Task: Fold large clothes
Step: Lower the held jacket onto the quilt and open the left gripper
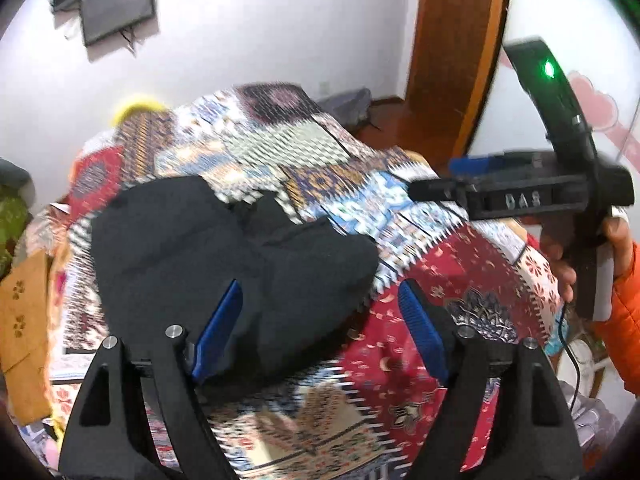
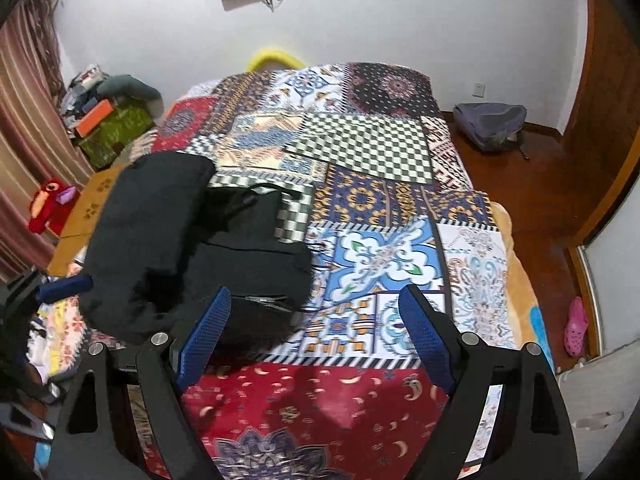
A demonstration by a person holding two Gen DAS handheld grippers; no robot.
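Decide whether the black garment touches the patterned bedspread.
Touching. The right wrist view shows the black garment lying directly on the patterned bedspread, with no gap beneath it.

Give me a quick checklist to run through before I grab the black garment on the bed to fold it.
1. Left gripper open: ok, fingers spread with nothing between them.
2. Right gripper open: ok, also holding nothing.
3. Black garment within view of both cameras: ok, it lies bunched on the patchwork bedspread.
4. Garment spread flat: not ok, it is heaped and rumpled.
5. Bare bedspread beside the garment for folding: ok, its right side is uncovered.
6. Sleeves or hems to grab: cannot tell, the dark cloth hides its edges.
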